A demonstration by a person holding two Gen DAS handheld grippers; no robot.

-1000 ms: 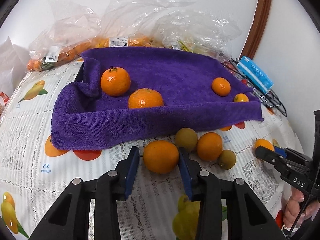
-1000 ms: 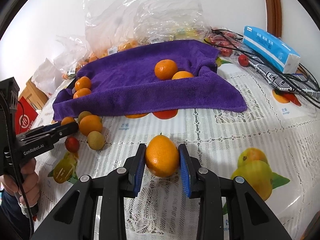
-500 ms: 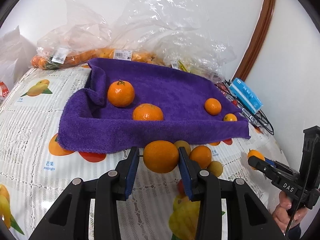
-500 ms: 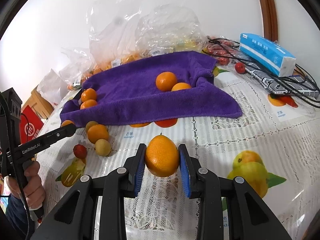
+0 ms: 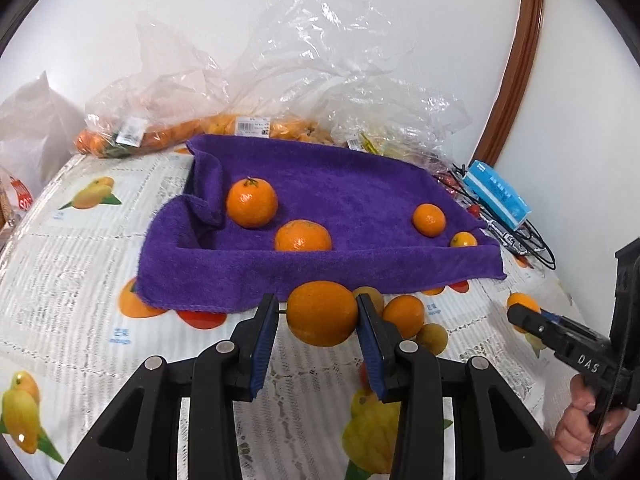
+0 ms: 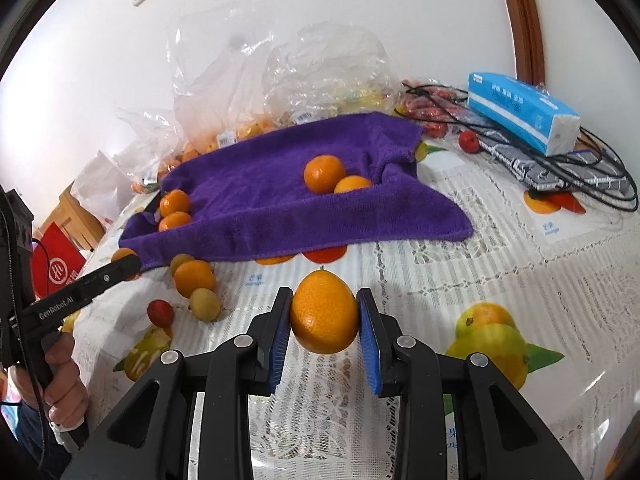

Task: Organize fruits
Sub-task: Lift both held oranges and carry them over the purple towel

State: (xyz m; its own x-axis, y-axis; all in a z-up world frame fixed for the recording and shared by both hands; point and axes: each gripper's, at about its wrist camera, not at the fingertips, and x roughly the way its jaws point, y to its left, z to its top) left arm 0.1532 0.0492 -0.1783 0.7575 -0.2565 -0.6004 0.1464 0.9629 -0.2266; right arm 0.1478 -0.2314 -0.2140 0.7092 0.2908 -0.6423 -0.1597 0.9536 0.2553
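My left gripper [image 5: 318,316] is shut on an orange [image 5: 322,313] and holds it above the table, in front of the purple towel [image 5: 340,264]. My right gripper [image 6: 324,318] is shut on another orange [image 6: 324,313], lifted above the tablecloth in front of the towel [image 6: 256,204]. Several oranges lie on the towel, among them a large one [image 5: 252,202] at the left and a small one [image 5: 429,220] at the right. An orange [image 5: 404,315] and two small yellow-brown fruits [image 5: 431,338] lie on the cloth beside the left gripper.
Clear plastic bags [image 5: 280,92] with more fruit stand behind the towel. A blue tissue pack [image 6: 524,114] lies on black cables [image 6: 568,172] at the right. A small red fruit [image 6: 160,313] lies on the tablecloth. A red bag [image 6: 56,268] stands off the left edge.
Both grippers have risen with their oranges, so the table and towel sit lower and farther in both views. The jaws have stayed shut on the fruit.
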